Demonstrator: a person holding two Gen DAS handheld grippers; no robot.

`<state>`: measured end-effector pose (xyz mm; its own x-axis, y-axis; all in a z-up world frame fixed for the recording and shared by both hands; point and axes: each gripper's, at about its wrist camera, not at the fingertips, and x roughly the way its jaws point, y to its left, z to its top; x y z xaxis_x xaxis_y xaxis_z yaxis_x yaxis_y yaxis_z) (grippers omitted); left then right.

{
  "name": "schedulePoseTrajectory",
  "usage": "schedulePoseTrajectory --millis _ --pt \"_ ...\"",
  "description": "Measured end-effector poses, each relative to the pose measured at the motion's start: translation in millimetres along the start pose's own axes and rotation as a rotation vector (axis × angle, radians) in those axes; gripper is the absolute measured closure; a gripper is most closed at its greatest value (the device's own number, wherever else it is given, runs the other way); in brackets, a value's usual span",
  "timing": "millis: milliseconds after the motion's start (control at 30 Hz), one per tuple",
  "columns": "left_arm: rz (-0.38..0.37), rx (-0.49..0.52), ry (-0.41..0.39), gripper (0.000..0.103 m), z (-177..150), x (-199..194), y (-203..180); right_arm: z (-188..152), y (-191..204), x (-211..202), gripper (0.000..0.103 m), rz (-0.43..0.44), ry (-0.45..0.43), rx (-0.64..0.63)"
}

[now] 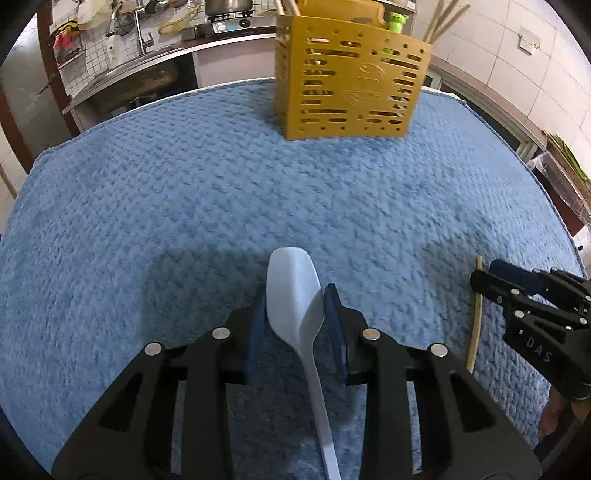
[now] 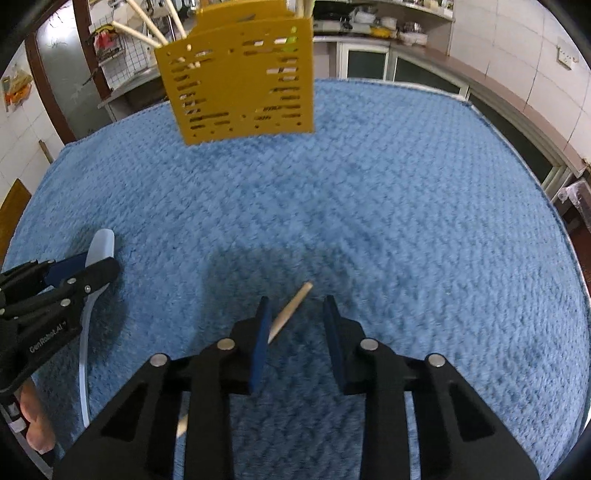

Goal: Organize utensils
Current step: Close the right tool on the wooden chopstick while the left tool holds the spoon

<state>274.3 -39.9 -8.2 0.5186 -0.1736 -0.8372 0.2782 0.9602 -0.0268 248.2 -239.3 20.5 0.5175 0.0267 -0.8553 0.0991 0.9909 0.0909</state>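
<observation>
Room: kitchen with white tiled walls, a sink and tap (image 1: 142, 37) at far left, a gas stove (image 1: 225, 22) behind, cabinets along the right.
Surface: blue textured towel (image 1: 221, 192) covers the whole tabletop, its edges curving away at far left and right.
Open room: broad bare stretch of towel lies between the near grippers and the far holder; nothing stands in between.
Holder: yellow perforated utensil holder (image 1: 351, 85) stands upright at the far edge, with wooden chopsticks (image 2: 147, 33) and a green-topped item (image 1: 397, 20) sticking out.
Spoon: pale blue plastic spoon (image 1: 295, 291) lies near, bowl pointing far, handle running back toward the camera.
Left gripper (image 1: 295, 299): blue pads close against both sides of the spoon's bowl, pinching it.
Chopstick: single wooden chopstick (image 2: 291, 310) lies slanted at near right on the towel.
Right gripper (image 2: 297, 306): jaws narrowed around the chopstick; the left pad touches it, the right pad stands apart, so no grip.
</observation>
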Motion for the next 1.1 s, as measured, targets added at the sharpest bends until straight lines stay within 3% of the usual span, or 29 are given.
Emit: schedulePoseTrajectory --millis 267,400,700,867,1100 --pt "-0.001 -0.008 0.010 0.073 3.1 3.4 9.2 18.6 7.1 11.2 0.074 0.007 0.089 0.002" --pt "-0.008 -0.015 0.029 0.073 4.2 6.3 12.5 30.6 1.5 16.1 0.086 0.059 0.142 0.021" --pt "0.002 -0.015 0.039 0.073 15.8 8.7 14.0 46.4 6.3 23.4 0.092 0.086 0.155 -0.054" --pt "-0.013 -0.031 0.021 0.073 25.6 1.1 18.8 59.1 7.5 13.5 0.094 0.118 0.119 -0.070" --pt "-0.048 -0.065 -0.035 0.073 35.5 -17.2 22.5 64.5 -7.1 -30.3 0.096 0.189 -0.046 -0.053"
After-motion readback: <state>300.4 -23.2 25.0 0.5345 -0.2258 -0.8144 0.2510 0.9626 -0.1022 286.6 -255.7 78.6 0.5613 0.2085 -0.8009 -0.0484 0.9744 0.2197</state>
